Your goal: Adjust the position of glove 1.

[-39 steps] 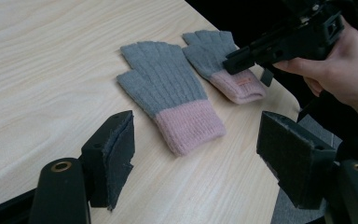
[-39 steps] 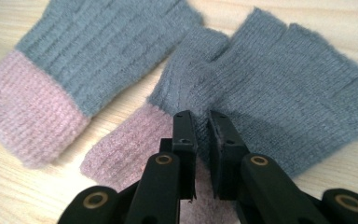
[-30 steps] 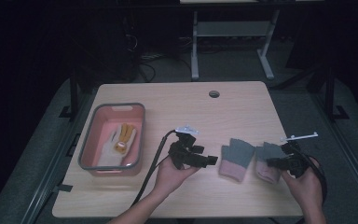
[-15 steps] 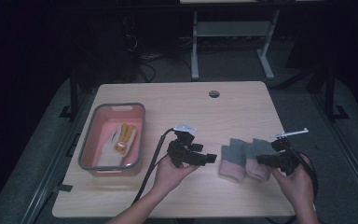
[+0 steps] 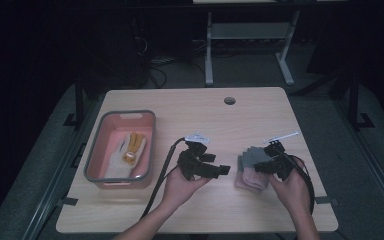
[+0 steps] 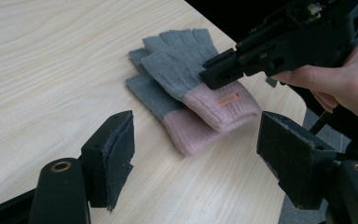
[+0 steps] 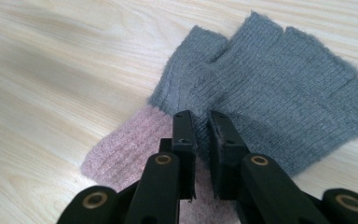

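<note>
Two fingerless knit gloves, grey with pink cuffs, lie right of the table's middle. The upper glove (image 5: 251, 157) (image 6: 182, 65) (image 7: 279, 79) rests partly over the lower glove (image 5: 250, 181) (image 6: 168, 116). My right gripper (image 5: 257, 167) (image 7: 200, 126) is shut on the upper glove where the grey meets the pink cuff; the left gripper view shows its tip (image 6: 209, 77) pinching the knit. My left gripper (image 5: 225, 170) (image 6: 196, 140) stands open just left of the gloves, jaws wide apart with nothing between them, pointing at the pair.
A pink basin with a grey rim (image 5: 94, 160) stands at the table's left and holds a white and yellow glove (image 5: 129, 150). A cable hole (image 5: 229, 100) sits near the far edge. Table legs and cables show on the dark floor beyond.
The right gripper has moved left with its glove, bringing it from beside the other glove to lie over it. The left gripper has stayed where it was.
</note>
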